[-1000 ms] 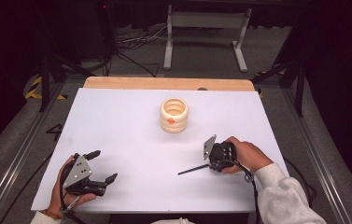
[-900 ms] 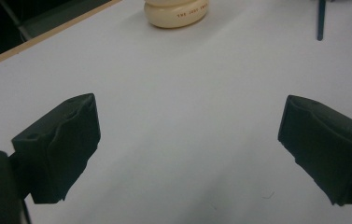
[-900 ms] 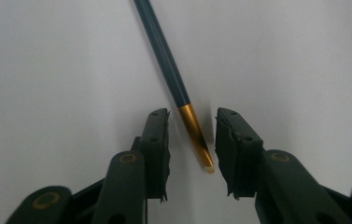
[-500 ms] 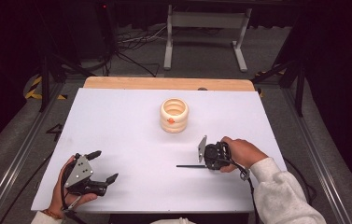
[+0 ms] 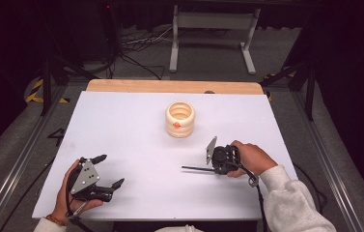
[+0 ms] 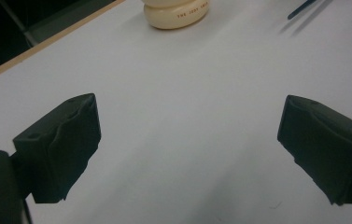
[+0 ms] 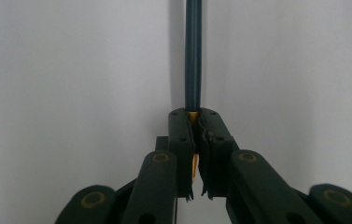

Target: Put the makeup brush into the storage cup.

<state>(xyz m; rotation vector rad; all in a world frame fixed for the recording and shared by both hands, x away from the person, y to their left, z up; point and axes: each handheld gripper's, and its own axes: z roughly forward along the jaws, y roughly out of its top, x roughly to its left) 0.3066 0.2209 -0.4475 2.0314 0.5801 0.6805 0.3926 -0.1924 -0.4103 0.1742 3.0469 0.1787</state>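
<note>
Right gripper (image 5: 212, 168): jaws pressed together on a pencil, having just closed on it; held by the person's right hand (image 5: 249, 158) at about 4 o'clock on the table.
Pencil (image 5: 196, 168): thin, dark stick with a yellow end caught between the jaws, seen in the right gripper view (image 7: 193, 56); it points out of the gripper toward 9 o'clock, low over the table; whether it touches the surface I cannot tell.
Cup (image 5: 180, 119): cream, ribbed, open-topped, upright near the table's centre, at about 11 o'clock from the right gripper and well apart from it; small reddish mark on its side; its base also appears at the top of the left gripper view (image 6: 176, 14).
Left gripper (image 5: 107, 171): jaws wide apart with only bare table between them; held by the left hand (image 5: 71, 191) at about 7 o'clock on the table, well apart from the pencil and cup.
Table (image 5: 131, 125): white top with a wooden strip along the 12 o'clock edge.
</note>
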